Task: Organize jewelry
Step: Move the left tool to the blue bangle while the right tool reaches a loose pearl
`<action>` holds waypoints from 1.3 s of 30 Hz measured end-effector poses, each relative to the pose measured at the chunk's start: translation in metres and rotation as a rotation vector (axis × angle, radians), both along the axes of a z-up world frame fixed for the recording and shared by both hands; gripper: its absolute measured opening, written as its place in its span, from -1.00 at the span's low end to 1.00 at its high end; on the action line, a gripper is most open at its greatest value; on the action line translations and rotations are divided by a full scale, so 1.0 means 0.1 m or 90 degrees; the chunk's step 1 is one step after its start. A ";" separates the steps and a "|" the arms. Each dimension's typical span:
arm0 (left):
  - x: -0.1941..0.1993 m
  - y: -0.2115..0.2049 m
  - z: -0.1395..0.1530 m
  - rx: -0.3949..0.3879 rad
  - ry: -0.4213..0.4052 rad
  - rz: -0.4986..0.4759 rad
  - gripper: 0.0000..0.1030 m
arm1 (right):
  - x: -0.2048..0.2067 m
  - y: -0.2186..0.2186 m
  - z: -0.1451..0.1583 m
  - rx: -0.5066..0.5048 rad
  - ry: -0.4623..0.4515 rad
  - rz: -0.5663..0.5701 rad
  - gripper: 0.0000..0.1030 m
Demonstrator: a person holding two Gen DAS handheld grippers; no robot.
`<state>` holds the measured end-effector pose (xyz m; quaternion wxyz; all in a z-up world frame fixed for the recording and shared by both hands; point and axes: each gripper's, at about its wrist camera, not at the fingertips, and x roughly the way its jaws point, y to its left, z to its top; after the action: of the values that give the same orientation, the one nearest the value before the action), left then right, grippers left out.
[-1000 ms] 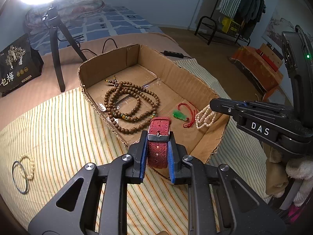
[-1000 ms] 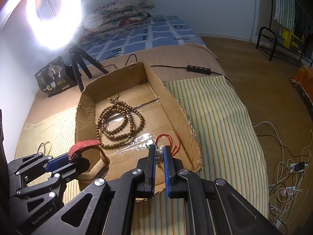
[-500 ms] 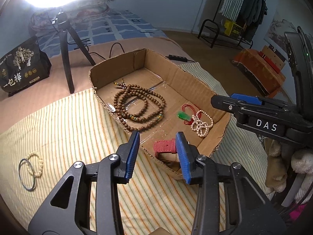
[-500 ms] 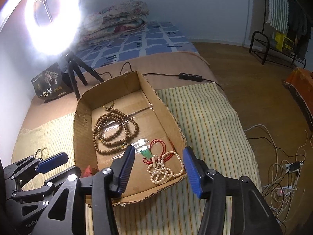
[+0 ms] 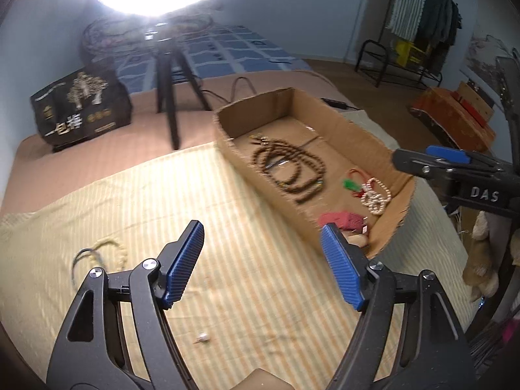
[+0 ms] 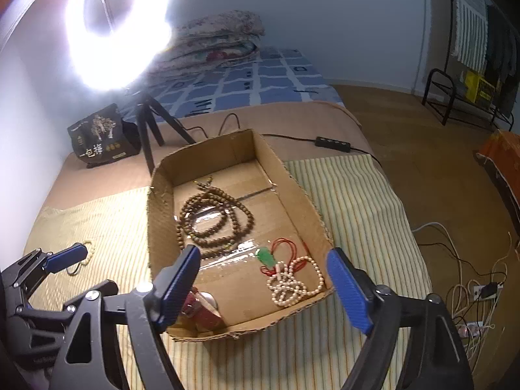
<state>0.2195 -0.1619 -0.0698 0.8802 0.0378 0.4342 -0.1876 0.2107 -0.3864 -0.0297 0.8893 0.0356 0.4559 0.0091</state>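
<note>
Both my claws gape wide, holding nothing: left gripper (image 5: 261, 260) over striped cloth (image 5: 227, 243), right gripper (image 6: 263, 279) above cardboard box (image 6: 159, 214). Pearl strand (image 6: 292, 282) and red strap (image 6: 201, 312) lie inside.

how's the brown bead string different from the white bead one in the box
The brown bead string is dark wood with bigger beads, coiled in several wide loops mid-box. The white bead string is pale with smaller beads, bunched in a small heap near the front corner, touching a red cord. Both lie loose on the cardboard box floor, held by neither gripper.
</note>
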 end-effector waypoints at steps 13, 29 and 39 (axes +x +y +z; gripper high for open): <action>-0.09 0.83 -0.02 0.029 0.015 0.062 0.55 | -0.09 0.41 0.13 -0.038 -0.040 0.058 0.94; -0.10 1.86 -0.20 0.013 0.061 0.163 0.55 | -0.18 1.10 0.01 0.003 -0.017 0.188 0.94; -0.09 1.96 -0.50 0.034 0.108 0.159 0.55 | -0.20 1.47 -0.18 0.023 0.015 0.248 0.93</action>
<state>0.2100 0.0345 -0.1203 0.8555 -0.0094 0.5132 -0.0678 0.1905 -0.2397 -0.0480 0.8643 -0.0371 0.4646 0.1892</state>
